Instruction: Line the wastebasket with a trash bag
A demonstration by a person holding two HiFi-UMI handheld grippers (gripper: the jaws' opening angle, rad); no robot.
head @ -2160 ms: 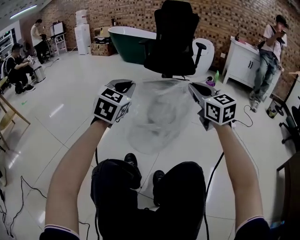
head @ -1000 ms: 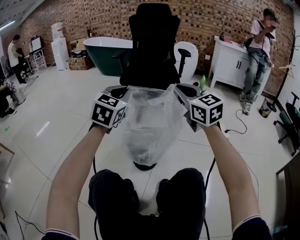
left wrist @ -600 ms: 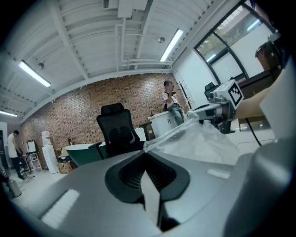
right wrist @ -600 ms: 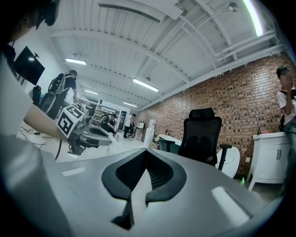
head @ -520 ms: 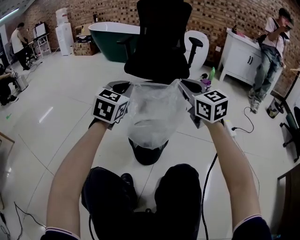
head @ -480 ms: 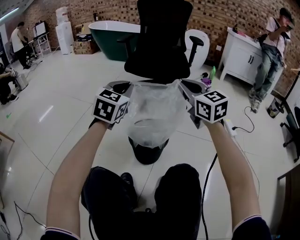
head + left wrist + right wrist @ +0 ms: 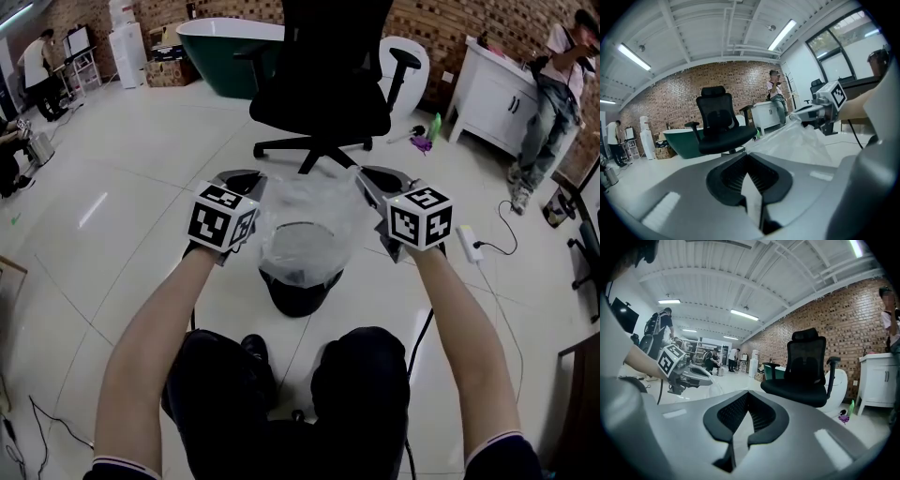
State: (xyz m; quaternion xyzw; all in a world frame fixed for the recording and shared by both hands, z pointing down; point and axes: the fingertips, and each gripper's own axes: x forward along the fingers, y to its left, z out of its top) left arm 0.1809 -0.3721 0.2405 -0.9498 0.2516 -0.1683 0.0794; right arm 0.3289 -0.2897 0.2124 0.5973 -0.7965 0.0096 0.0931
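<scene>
A clear trash bag (image 7: 305, 220) hangs stretched between my two grippers, mouth upward. My left gripper (image 7: 246, 180) is shut on its left rim and my right gripper (image 7: 371, 178) is shut on its right rim. The black wastebasket (image 7: 300, 295) stands on the floor directly under the bag; the bag's bottom reaches its mouth and hides most of the opening. In the left gripper view the jaws (image 7: 751, 177) pinch thin film, and the bag (image 7: 797, 143) runs off to the right gripper (image 7: 808, 111). The right gripper view shows shut jaws (image 7: 739, 420) on film, with the left gripper (image 7: 696, 373) opposite.
A black office chair (image 7: 323, 84) stands just behind the basket. Behind it are a green bathtub (image 7: 225, 37) and a white cabinet (image 7: 502, 103). A power strip (image 7: 467, 246) with its cable lies on the floor at right. People stand at far left and right. My knees (image 7: 291, 394) are below the basket.
Both grippers have come down together with the bag held between them. The bag's bottom has dropped onto the wastebasket's mouth, and the bag looks shorter and bunched.
</scene>
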